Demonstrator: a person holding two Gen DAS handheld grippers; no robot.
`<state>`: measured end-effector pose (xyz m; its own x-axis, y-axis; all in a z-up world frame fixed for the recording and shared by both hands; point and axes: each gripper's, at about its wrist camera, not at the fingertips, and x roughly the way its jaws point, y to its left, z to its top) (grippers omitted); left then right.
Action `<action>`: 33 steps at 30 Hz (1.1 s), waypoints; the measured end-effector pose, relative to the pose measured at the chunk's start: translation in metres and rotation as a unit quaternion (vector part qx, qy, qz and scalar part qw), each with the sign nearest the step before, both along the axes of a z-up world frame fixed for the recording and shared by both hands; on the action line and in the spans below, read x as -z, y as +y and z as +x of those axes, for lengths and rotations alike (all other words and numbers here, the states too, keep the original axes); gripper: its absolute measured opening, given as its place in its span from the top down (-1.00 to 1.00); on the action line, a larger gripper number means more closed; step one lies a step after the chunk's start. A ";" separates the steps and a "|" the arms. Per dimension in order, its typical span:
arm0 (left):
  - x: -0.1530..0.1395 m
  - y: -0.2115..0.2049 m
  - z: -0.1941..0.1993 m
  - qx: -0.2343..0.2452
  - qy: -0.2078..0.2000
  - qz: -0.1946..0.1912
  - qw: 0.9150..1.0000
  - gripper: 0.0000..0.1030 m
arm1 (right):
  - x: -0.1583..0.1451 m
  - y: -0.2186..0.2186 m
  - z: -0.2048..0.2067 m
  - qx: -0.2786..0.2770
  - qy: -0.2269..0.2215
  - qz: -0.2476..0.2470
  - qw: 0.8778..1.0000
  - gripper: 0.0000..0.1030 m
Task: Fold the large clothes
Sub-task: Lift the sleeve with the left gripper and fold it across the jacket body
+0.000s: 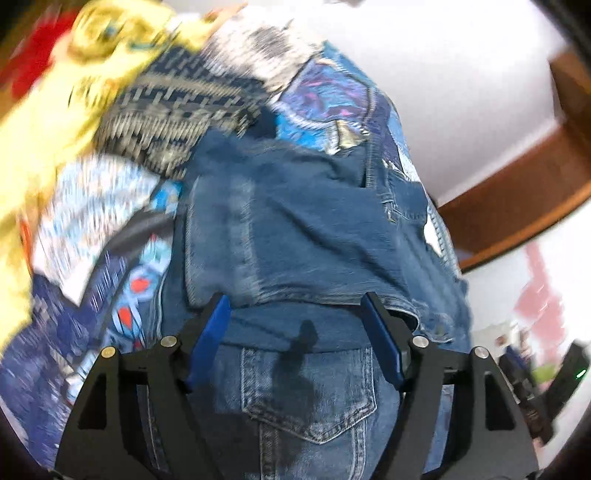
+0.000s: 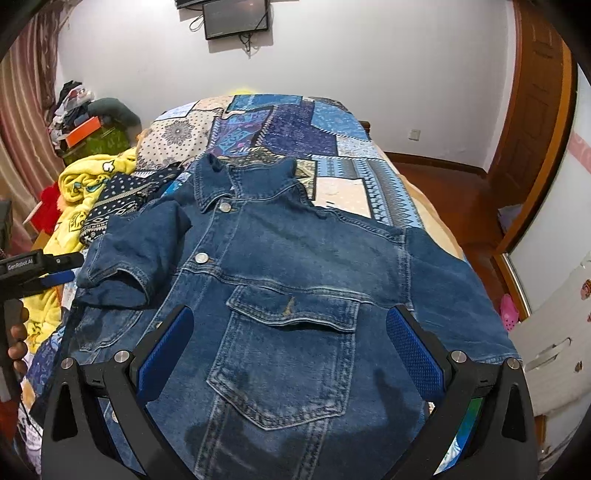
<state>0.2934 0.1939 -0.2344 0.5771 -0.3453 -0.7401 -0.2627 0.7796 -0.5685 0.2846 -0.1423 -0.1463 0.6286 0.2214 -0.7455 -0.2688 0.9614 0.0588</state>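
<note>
Denim jacket was laid front-up on the patchwork bedspread, long axis running 6-to-12 in the right wrist view, collar pointed to 12, hem toward the camera. One short sleeve was seen folded in over the chest at 9; the other sleeve was spread flat toward 3. Chest pocket was centred low.

At 9-10, a yellow blanket and a dark patterned cloth were piled against the jacket's edge; a wall screen was mounted at 12, a wooden door at 2.

Left gripper was seen at 9, just beside the folded sleeve; in its own blurred view the jaws were spread apart over denim, nothing pinched. Right gripper was held over the pocket, jaws wide apart, empty.
</note>
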 end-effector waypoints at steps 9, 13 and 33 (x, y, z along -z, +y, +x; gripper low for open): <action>0.049 0.029 0.007 -0.040 0.017 -0.179 0.983 -0.39 | 0.010 0.010 0.006 -0.006 0.013 -0.014 1.000 -1.00; 0.054 0.031 0.018 -0.055 0.020 -0.165 0.985 -0.39 | 0.013 0.006 0.009 0.000 0.020 -0.013 1.000 -1.00; -0.091 -0.008 0.053 -0.032 -0.137 0.041 0.989 0.74 | 0.009 -0.021 0.011 0.020 0.015 0.005 1.000 -1.00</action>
<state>0.3461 0.1861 -0.1438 0.7790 -0.2461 -0.5767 -0.1580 0.8130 -0.5604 0.2952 -0.1632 -0.1550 0.6150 0.2036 -0.7618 -0.2283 0.9707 0.0751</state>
